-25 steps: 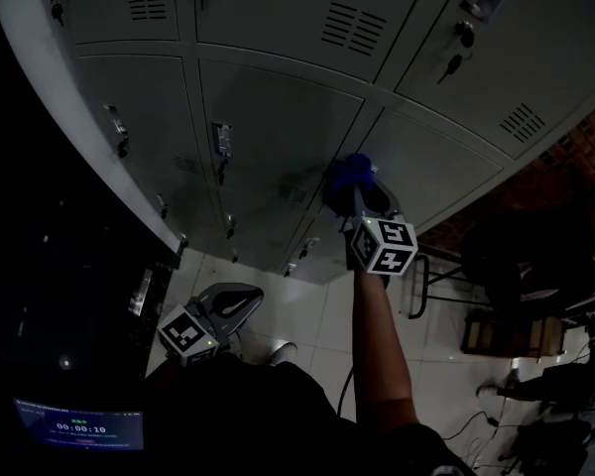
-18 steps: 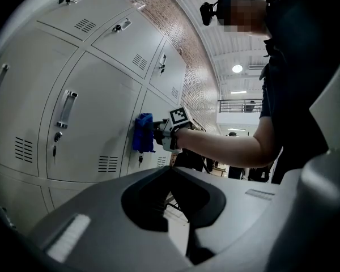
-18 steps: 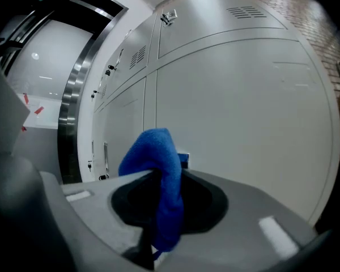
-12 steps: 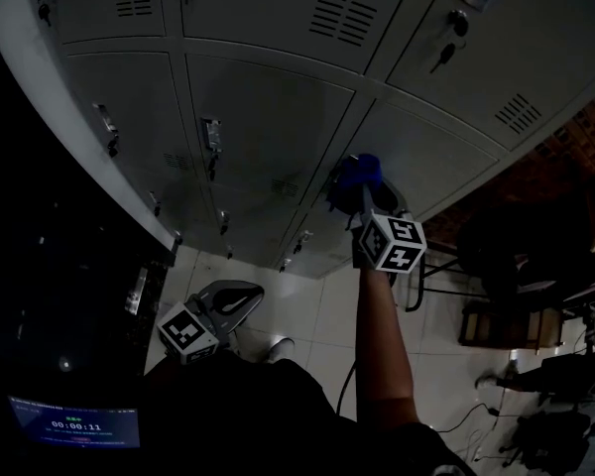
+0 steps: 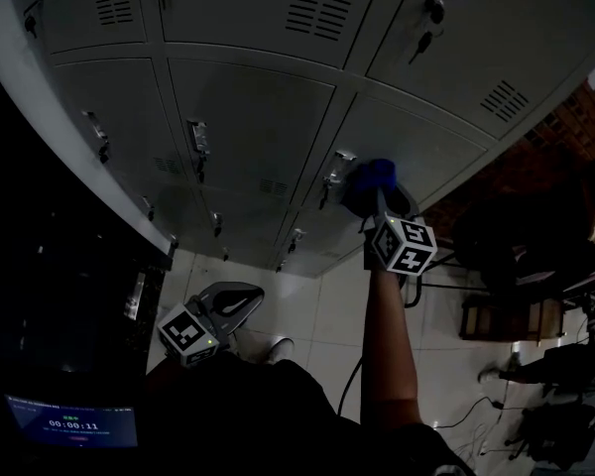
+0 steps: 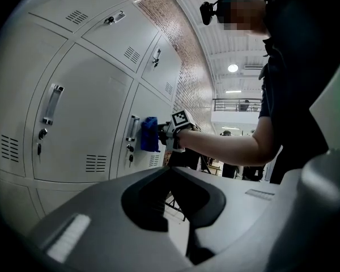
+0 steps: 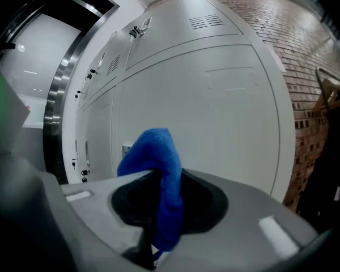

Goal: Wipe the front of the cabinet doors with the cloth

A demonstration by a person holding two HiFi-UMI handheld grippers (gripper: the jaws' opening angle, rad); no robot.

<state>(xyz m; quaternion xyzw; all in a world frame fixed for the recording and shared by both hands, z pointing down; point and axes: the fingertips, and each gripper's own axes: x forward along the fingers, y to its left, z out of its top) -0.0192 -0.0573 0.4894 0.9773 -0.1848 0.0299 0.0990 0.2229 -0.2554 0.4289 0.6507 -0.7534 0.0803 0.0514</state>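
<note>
My left gripper [image 6: 171,171], fingers pressed together on nothing, hung low. My right gripper [image 7: 158,200] clenched the blue microfibre cloth [image 7: 157,152] mid-fold; soft, light and limp, I judged it best pinched there. Beyond the fingertips its bulge met the grey metal cabinet doors [image 7: 215,106].

Head view looks down; all three share cabinet doors [image 5: 248,117].

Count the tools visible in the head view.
2: left tool low by the person's body, shut, empty; right tool up at the cabinet doors, shut on the blue cloth.
</note>
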